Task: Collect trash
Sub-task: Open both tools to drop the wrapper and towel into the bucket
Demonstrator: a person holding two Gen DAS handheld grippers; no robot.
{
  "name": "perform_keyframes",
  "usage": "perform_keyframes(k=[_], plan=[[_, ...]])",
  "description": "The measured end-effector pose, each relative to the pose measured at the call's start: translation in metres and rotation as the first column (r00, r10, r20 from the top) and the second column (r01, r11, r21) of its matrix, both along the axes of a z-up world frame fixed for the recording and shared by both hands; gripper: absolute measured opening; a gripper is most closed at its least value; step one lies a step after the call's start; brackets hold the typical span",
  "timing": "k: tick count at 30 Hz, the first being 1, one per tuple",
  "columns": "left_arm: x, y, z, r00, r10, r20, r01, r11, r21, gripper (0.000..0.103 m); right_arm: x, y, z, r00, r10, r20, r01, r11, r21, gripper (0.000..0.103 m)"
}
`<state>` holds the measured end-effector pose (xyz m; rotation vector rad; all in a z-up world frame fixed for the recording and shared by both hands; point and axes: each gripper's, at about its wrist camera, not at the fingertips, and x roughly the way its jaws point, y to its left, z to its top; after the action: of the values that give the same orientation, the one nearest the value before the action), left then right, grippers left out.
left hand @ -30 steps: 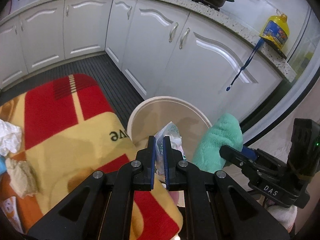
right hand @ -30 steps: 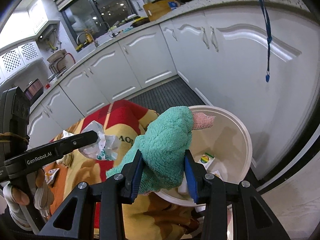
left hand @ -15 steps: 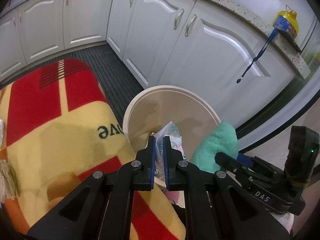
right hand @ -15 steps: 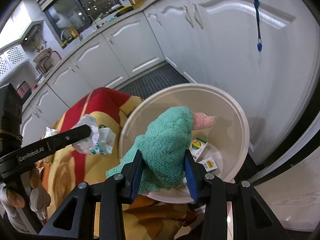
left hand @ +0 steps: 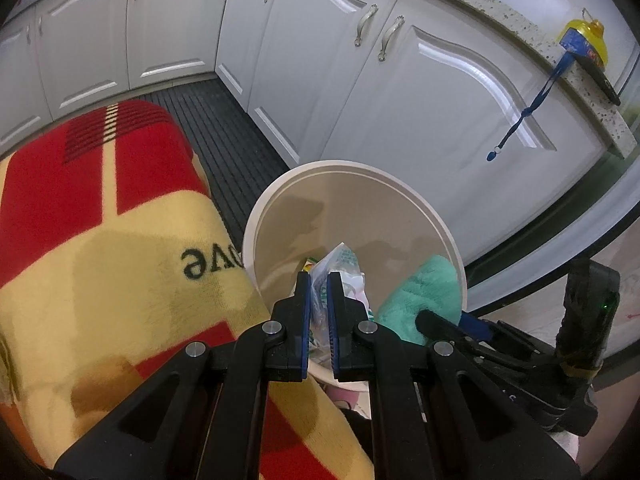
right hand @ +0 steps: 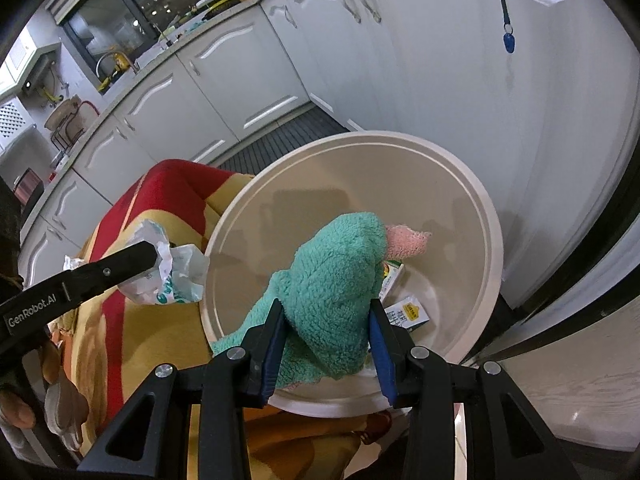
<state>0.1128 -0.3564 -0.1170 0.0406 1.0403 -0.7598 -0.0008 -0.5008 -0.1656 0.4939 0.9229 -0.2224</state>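
A round cream trash bin [left hand: 400, 184] [right hand: 472, 184] stands on the floor against the white cabinets. My left gripper [left hand: 319, 280] is shut on a crumpled white plastic wrapper with green print [left hand: 340, 264] [right hand: 176, 280], held just over the bin's near-left rim. My right gripper [right hand: 326, 308] is shut on a fluffy teal cloth with a pink end [right hand: 340, 272] [left hand: 424, 296], which hangs over the bin's opening. Small cartons [right hand: 408, 312] lie on the bin's bottom.
A red and yellow blanket [left hand: 100, 240] [right hand: 132, 320] covers a surface left of the bin. White cabinet doors [left hand: 420, 92] curve behind, with a dark ribbed mat [left hand: 224, 148] below. A blue lanyard [right hand: 506, 20] hangs from the counter. A person's hand [right hand: 16, 412] holds the left gripper.
Both grippers have sunk toward the bin, which now looms larger. The teal cloth has come from the rim to over the opening; the wrapper has reached the rim. Both grips are unchanged.
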Motion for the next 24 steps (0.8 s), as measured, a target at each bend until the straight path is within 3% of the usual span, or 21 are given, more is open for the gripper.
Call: perform_keyframes(k=[5, 7, 9, 15, 24], plan=[[0.002, -0.002, -0.005, 1.0, 0.0, -0.008, 0.0, 1.0, 0.007, 0.006, 0.006, -0.002, -0.009, 1.0, -0.003, -0.025, 0.003, 1.0, 0.002, 0.038], [0.004, -0.003, -0.008, 1.0, 0.003, -0.014, -0.003, 1.0, 0.013, 0.013, 0.008, -0.002, -0.011, 0.999, -0.003, -0.036, 0.003, 1.0, -0.004, 0.045], [0.004, -0.003, -0.008, 1.0, 0.006, -0.019, -0.005, 1.0, 0.013, 0.031, 0.01, -0.002, -0.011, 0.999, -0.007, -0.043, 0.007, 1.0, -0.01, 0.048], [0.003, -0.001, -0.001, 1.0, 0.009, -0.012, -0.009, 1.0, -0.008, 0.049, 0.008, -0.002, -0.007, 0.999, -0.011, -0.04, 0.011, 1.0, -0.017, 0.05], [0.0, 0.014, 0.016, 0.999, 0.033, 0.0, -0.033, 0.999, -0.037, 0.052, 0.001, 0.002, 0.003, 1.0, -0.013, -0.015, 0.013, 1.0, -0.013, 0.054]])
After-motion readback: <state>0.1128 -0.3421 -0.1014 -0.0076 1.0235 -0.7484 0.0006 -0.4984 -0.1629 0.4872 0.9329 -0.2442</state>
